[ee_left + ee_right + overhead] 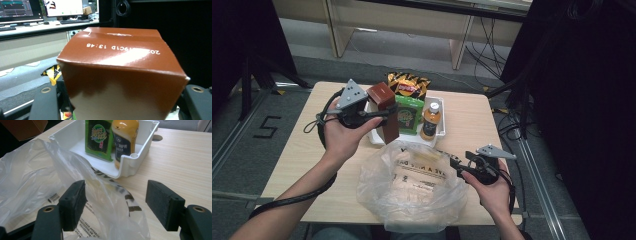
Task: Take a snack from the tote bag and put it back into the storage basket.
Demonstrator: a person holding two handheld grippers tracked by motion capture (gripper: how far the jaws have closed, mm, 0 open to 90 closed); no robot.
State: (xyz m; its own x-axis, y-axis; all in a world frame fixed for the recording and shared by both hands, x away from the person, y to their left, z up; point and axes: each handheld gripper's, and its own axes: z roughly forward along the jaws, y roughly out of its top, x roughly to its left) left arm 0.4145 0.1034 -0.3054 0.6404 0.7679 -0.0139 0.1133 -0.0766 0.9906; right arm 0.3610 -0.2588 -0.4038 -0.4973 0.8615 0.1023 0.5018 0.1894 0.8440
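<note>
My left gripper (379,116) is shut on a brown carton (382,105), holding it in the air over the left end of the white tray (440,133). In the left gripper view the carton (120,65) spans the whole gap between the jaws of the left gripper (121,100). A clear plastic bag (412,190) lies crumpled at the table's front. My right gripper (451,161) rests at its right rim. In the right gripper view that gripper (117,205) is open, with a fold of the bag (30,177) rising between the pads.
The tray (130,165) holds a green packet (408,115) (98,137) and an orange bottle (430,119) (125,137). A yellow-black chips bag (408,85) lies behind it. Bare wood (302,150) shows left and right of the bag. Dark curtains flank the table.
</note>
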